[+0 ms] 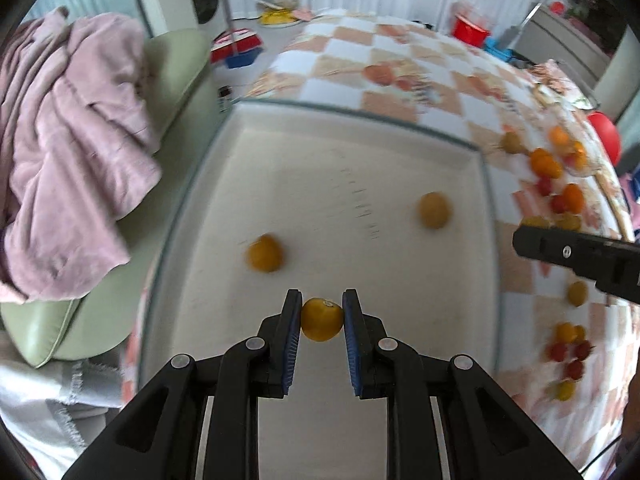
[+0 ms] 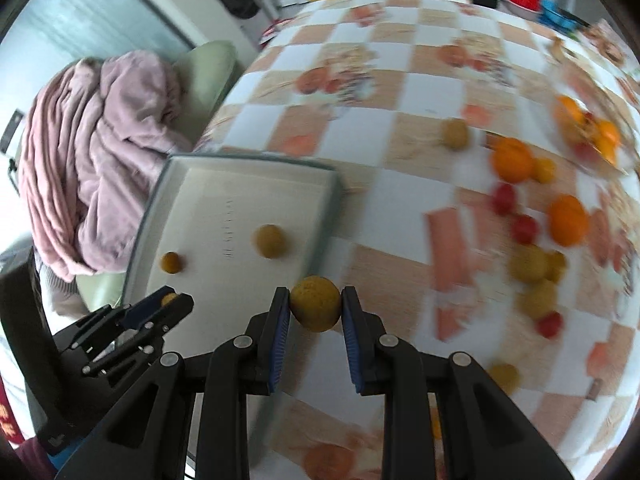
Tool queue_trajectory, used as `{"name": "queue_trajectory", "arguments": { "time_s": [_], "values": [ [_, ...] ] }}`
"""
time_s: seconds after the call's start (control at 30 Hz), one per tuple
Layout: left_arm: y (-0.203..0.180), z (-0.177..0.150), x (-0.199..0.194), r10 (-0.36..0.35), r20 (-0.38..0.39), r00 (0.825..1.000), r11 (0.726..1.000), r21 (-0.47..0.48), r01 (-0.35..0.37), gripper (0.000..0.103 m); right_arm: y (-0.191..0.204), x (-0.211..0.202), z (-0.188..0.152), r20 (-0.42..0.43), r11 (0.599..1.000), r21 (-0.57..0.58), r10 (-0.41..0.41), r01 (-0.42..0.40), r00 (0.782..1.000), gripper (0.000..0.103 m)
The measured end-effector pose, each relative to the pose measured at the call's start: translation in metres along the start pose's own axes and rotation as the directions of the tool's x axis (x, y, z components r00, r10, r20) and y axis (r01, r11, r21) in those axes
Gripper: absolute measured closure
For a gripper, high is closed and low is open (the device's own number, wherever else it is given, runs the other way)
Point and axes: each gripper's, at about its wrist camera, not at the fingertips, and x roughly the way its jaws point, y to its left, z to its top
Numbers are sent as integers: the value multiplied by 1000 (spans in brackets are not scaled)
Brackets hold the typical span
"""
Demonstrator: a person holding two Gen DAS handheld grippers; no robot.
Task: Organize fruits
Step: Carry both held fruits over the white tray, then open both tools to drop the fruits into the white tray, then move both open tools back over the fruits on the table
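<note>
The left gripper point(image 1: 322, 316) is clamped on a small yellow-orange fruit point(image 1: 322, 319), its blue pads pressing the fruit from both sides, and it hangs over the near part of the white tray point(image 1: 224, 148). The likely reason is sorting: the tray seems to serve as the collecting place for the yellowish fruit, since two are already lying apart on its floor, a yellow-orange one point(image 1: 265, 253) toward the left edge and a duller tan one point(image 1: 434, 210) toward the right edge.

The right gripper point(image 2: 315, 307) grips a larger tan-yellow fruit point(image 2: 315, 303) with a rough, matte skin, held just beyond the tray's right edge, over the checked tablecloth point(image 2: 360, 128). Judging by that position, it is on its way to the tray too. The left gripper can be seen low at the left of the right wrist view.

The fruit in the left gripper is smooth and slightly glossy, with a small pale stem scar on top; it looks firm and is not visibly squashed.

The remaining fruit lies scattered toward the tablecloth's right edge: oranges point(image 2: 513, 160), small red tomatoes point(image 2: 525, 229) and more tan fruit point(image 2: 529, 264), blurred. A pink blanket point(image 1: 68, 140) lies draped over a green chair point(image 1: 180, 80) beyond the tray's left edge.
</note>
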Motion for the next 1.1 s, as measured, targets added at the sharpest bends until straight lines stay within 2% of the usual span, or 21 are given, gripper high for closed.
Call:
{"name": "queue_trajectory", "arguments": {
  "time_s": [0.1,0.23,0.43,0.53,0.63,0.67,0.73,0.77,0.83,0.87,0.9,0.93,1.1],
  "values": [
    [11,-6,6,30,-11,999,1000,-6,-30,81,18,15,4,-15,999,-44,-15,15,1000,73],
    [18,-12,11,54,-23,998,999,-6,-54,81,36,21,9,6,994,-102,-41,42,999,72],
    [15,-14,11,64,-11,998,998,9,-64,81,51,37,8,-26,991,-128,-36,32,999,72],
    [14,-14,11,73,-10,997,997,14,-72,80,54,44,6,-25,985,-157,-78,73,997,72],
    [11,-13,10,92,-9,996,995,37,-92,80,51,45,8,-30,985,-154,-80,74,996,72],
    [10,-13,9,105,-6,994,993,45,-105,77,51,47,8,-40,986,-154,-70,63,997,71],
    [10,-13,8,123,-2,992,991,54,-123,44,54,50,8,-61,985,-164,-57,46,997,66],
    [10,-14,7,118,7,993,992,47,-118,24,55,50,8,-61,985,-168,-52,41,997,60],
    [10,-16,3,114,26,993,992,52,-115,24,57,44,6,-51,987,-161,-23,15,998,48],
    [9,-16,3,117,23,993,991,58,-118,24,57,40,5,-38,988,-154,-19,13,999,34],
    [8,-17,4,127,16,992,990,66,-127,24,57,35,5,-23,989,-148,-14,10,1000,25],
    [7,-17,4,128,11,992,989,70,-129,24,55,27,4,-4,991,-136,7,-8,1000,23],
    [-6,-14,-4,108,17,994,990,93,-110,24,29,-2,2,56,998,-58,-16,19,998,19]
  ]
}}
